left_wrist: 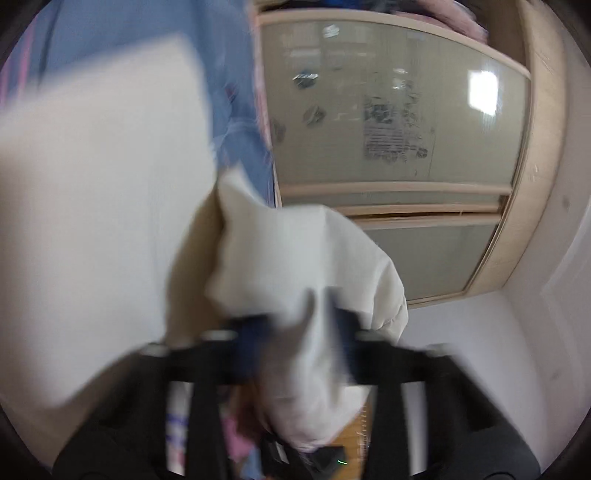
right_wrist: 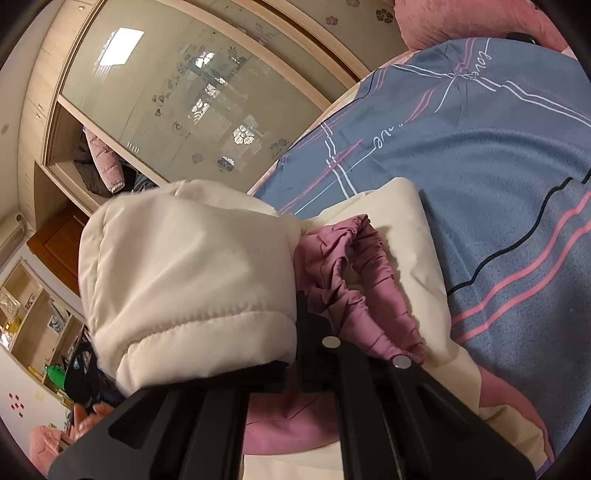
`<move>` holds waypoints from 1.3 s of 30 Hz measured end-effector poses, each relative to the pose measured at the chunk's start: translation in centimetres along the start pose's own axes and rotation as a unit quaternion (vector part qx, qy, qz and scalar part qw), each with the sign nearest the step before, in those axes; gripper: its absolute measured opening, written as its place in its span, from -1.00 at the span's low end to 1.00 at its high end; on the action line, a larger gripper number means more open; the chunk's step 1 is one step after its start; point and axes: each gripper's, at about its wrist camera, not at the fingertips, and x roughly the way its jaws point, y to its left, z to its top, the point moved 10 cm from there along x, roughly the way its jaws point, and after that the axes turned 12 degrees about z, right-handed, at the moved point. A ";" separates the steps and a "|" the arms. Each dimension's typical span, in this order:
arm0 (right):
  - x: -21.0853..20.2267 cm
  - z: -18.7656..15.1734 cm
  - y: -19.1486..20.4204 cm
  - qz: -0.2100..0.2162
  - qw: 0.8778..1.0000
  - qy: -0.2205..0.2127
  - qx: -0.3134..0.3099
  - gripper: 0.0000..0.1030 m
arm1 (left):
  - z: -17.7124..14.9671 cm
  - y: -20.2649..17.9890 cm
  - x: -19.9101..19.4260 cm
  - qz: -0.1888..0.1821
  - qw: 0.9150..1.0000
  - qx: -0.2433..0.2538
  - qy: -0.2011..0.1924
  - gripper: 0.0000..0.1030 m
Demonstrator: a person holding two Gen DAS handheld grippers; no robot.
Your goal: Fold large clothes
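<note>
A cream padded jacket [right_wrist: 192, 280] with a mauve lining and gathered mauve trim [right_wrist: 354, 266] lies partly on a blue bedspread [right_wrist: 480, 155]. My right gripper [right_wrist: 295, 332] is shut on a puffy fold of the jacket, which hides the left finger. In the blurred left wrist view my left gripper [left_wrist: 303, 332] is shut on a bunch of the cream jacket [left_wrist: 303, 258] and holds it up in the air. More cream fabric [left_wrist: 99, 184] hangs at the left, close to the lens.
A wardrobe with frosted sliding glass doors [left_wrist: 399, 110] stands beside the bed; it also shows in the right wrist view [right_wrist: 192, 92], with an open section holding clothes [right_wrist: 99, 162]. A pink pillow [right_wrist: 472, 18] lies at the bed's far end. Shelves [right_wrist: 33, 314] stand at the far left.
</note>
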 end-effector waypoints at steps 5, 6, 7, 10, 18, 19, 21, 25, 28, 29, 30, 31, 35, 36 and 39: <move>0.1 -0.6 1.4 -0.021 0.998 0.015 -0.053 -0.93 | 1.1 -3.3 -2.4 0.032 0.988 0.145 -0.037 -0.87; 0.0 -0.7 1.7 -0.025 0.998 0.017 -0.063 -0.93 | 0.8 -3.4 -2.8 0.042 0.985 0.164 -0.032 -0.87; -0.1 -0.9 2.0 -0.031 0.996 0.022 -0.077 -0.93 | 0.8 -3.3 -3.2 0.054 0.983 0.175 -0.027 -0.87; -0.4 -1.4 3.1 -0.063 0.986 0.043 -0.148 -0.93 | 0.1 -0.8 -4.2 0.087 0.981 0.171 0.011 -0.87; 0.4 -7.7 5.3 -0.160 0.875 0.181 -0.418 -0.93 | -0.3 7.3 -5.5 0.140 0.981 0.112 0.069 -0.87; 0.4 -8.2 5.0 -0.162 0.871 0.187 -0.424 -0.93 | -0.4 7.6 -5.5 0.142 0.980 0.121 0.071 -0.87; 0.3 -9.0 4.5 -0.163 0.863 0.196 -0.436 -0.92 | -0.7 8.0 -5.0 0.158 0.973 0.151 0.078 -0.87; -0.3 -9.2 4.2 -0.159 0.859 0.193 -0.447 -0.78 | -1.4 8.0 -4.4 0.212 0.944 0.239 0.076 -0.84; -1.2 -8.9 4.4 -0.148 0.869 0.191 -0.431 -0.49 | -1.5 7.9 -3.6 0.244 0.925 0.282 0.074 -0.83; -1.5 -8.9 4.7 -0.142 0.871 0.203 -0.425 -0.23 | -1.5 7.9 -3.4 0.249 0.921 0.290 0.071 -0.83; -2.0 -9.3 5.0 -0.130 0.871 0.230 -0.414 -0.07 | -1.4 7.8 -3.2 0.253 0.919 0.295 0.069 -0.83; -3.0 -10.1 5.5 -0.108 0.870 0.269 -0.399 0.25 | -1.2 7.8 -3.1 0.255 0.918 0.297 0.067 -0.83; -7.1 -10.7 10.8 -0.008 0.881 0.297 -0.368 0.63 | -1.0 7.7 -2.0 0.274 0.901 0.332 0.058 -0.82; -7.5 -9.1 13.5 0.004 0.894 0.244 -0.375 0.65 | -1.1 7.6 -1.8 0.279 0.896 0.342 0.055 -0.81; -6.8 -3.8 18.9 -0.016 0.935 0.046 -0.351 0.97 | -1.0 7.1 -0.5 0.292 0.883 0.364 0.049 -0.80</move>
